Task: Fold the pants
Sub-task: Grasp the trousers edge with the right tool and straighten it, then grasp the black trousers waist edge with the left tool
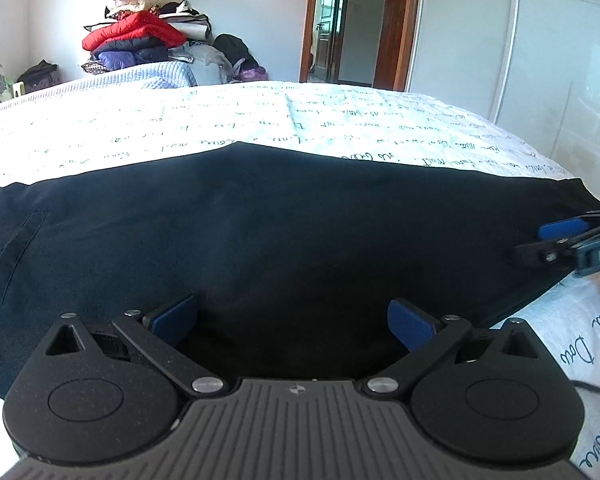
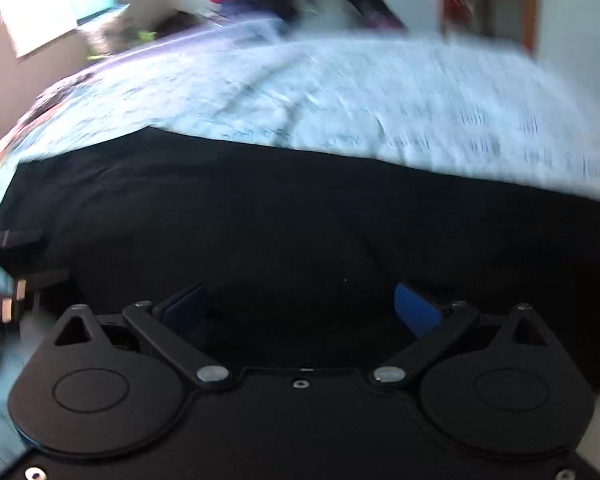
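The black pants (image 1: pixel 260 232) lie spread flat across the near part of a bed covered by a white quilt printed with lines of handwriting (image 1: pixel 260 116), the dark cloth running from the left edge of the left wrist view to its right edge, with a stitched welt pocket (image 1: pixel 14 256) showing toward the left. No box, basket or drawer shows in either view; the nearest thing to a holder is the far side of the bed, where a stack of folded clothes (image 1: pixel 140 36) rises against the wall, a red padded jacket (image 1: pixel 132 34) in its middle and dark garments on top. The left gripper (image 1: pixel 292 320) hangs just over the pants with its blue pads wide apart and nothing between them. The right gripper (image 2: pixel 300 308) is likewise spread wide above the black cloth, gripping nothing. The left wrist view is sharp and alone shows the white wardrobe doors with flower decals (image 1: pixel 540 40), the wooden door frame (image 1: pixel 396 24), and the right gripper's blue-padded finger (image 1: pixel 560 229) reaching in over the pants from the right edge. The right wrist view is smeared with motion blur; it alone shows a bright window (image 2: pixel 52 0) at upper left, and the pants (image 2: pixel 300 208) fill its lower half.
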Action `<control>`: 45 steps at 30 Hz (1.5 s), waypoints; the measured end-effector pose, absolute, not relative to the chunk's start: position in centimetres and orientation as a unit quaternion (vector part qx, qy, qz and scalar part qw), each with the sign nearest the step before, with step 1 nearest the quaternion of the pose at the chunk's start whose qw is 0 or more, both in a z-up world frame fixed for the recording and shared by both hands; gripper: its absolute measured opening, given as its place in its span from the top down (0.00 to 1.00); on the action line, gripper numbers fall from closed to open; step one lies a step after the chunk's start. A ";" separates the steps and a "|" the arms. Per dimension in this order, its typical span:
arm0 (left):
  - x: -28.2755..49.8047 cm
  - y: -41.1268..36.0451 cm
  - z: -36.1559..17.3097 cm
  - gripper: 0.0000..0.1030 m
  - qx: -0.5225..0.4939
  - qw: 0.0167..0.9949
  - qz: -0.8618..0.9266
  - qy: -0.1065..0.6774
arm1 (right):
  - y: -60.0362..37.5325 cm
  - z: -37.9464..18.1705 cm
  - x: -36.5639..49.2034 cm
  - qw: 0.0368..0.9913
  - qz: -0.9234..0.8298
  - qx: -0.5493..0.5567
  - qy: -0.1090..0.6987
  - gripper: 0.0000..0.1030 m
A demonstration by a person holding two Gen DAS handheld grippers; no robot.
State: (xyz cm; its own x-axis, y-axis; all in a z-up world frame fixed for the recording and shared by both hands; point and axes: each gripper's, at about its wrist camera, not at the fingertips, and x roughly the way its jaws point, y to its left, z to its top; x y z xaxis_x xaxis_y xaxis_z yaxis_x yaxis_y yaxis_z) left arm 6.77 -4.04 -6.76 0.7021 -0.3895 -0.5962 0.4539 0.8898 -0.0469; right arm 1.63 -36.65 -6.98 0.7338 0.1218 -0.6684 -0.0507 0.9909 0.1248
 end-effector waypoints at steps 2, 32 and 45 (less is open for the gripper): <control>6.9 -4.0 -6.8 0.00 0.053 0.921 -0.228 0.311 | -38.6 -6.1 0.1 0.936 0.028 0.100 0.336 0.02; 6.7 -4.9 -7.1 0.00 0.077 0.923 -0.215 0.311 | -58.2 -10.6 -10.2 0.796 -0.156 0.575 0.107 0.06; 6.6 -5.4 -7.1 0.00 0.087 0.923 -0.207 0.311 | -60.5 -12.1 -12.3 0.748 -0.189 0.633 0.068 0.58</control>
State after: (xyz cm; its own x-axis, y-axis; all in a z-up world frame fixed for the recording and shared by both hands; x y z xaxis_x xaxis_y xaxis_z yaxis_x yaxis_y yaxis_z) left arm 6.58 -5.36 -7.13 0.7209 -0.3290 -0.6099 0.4374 0.8987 0.0321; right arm -12.26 -60.50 -12.08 0.9191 -0.1976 -0.3410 0.3690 0.1274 0.9207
